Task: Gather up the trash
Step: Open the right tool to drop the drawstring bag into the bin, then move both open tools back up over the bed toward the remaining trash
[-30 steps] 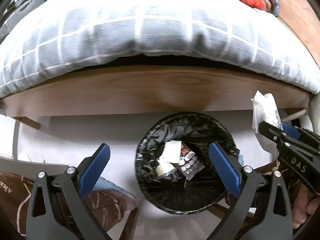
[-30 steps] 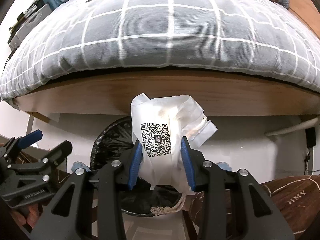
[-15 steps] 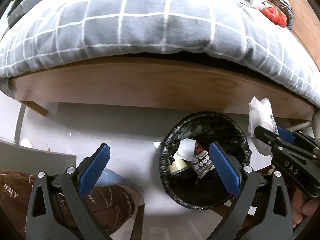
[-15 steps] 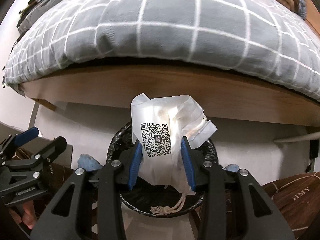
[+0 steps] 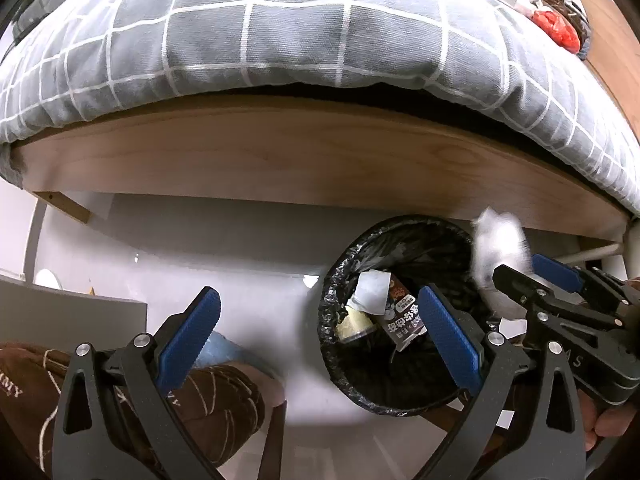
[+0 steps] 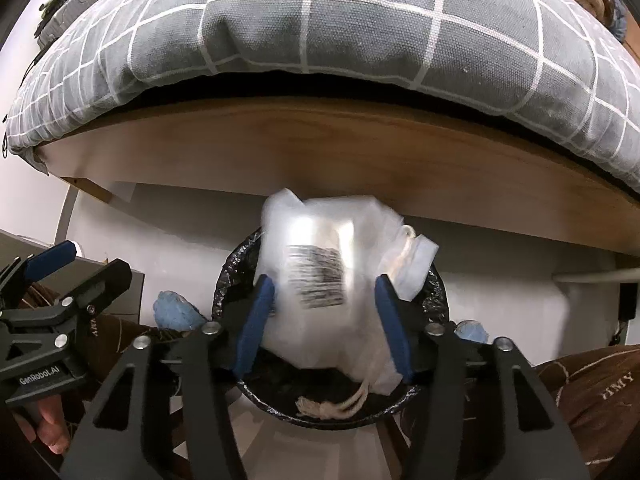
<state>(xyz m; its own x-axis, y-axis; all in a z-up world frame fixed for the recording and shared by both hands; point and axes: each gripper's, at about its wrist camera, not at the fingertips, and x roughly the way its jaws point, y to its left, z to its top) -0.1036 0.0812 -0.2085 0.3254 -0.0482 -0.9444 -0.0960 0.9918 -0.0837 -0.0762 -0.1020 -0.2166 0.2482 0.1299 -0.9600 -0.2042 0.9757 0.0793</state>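
Observation:
A white paper bag (image 6: pixel 324 292) with a QR code and a string handle sits blurred between my right gripper's (image 6: pixel 326 320) blue pads, right above the black-lined trash bin (image 6: pixel 236 276). The jaws stand wider than the bag. In the left wrist view the bin (image 5: pixel 360 384) holds wrappers and scraps, and the bag (image 5: pixel 498 250) shows blurred at its right rim. My left gripper (image 5: pixel 320 340) is open and empty, left of the bin.
A wooden bed frame (image 5: pixel 280 160) with a grey checked duvet (image 5: pixel 280 32) overhangs the bin. Brown slippers (image 5: pixel 200 400) and blue socks (image 6: pixel 176 312) flank the bin on the pale floor. A red item (image 5: pixel 558 30) lies on the bed.
My right gripper's jaws have spread apart and the bag now blurs between them over the bin. My left gripper has shifted left, so the bin sits further right in its view.

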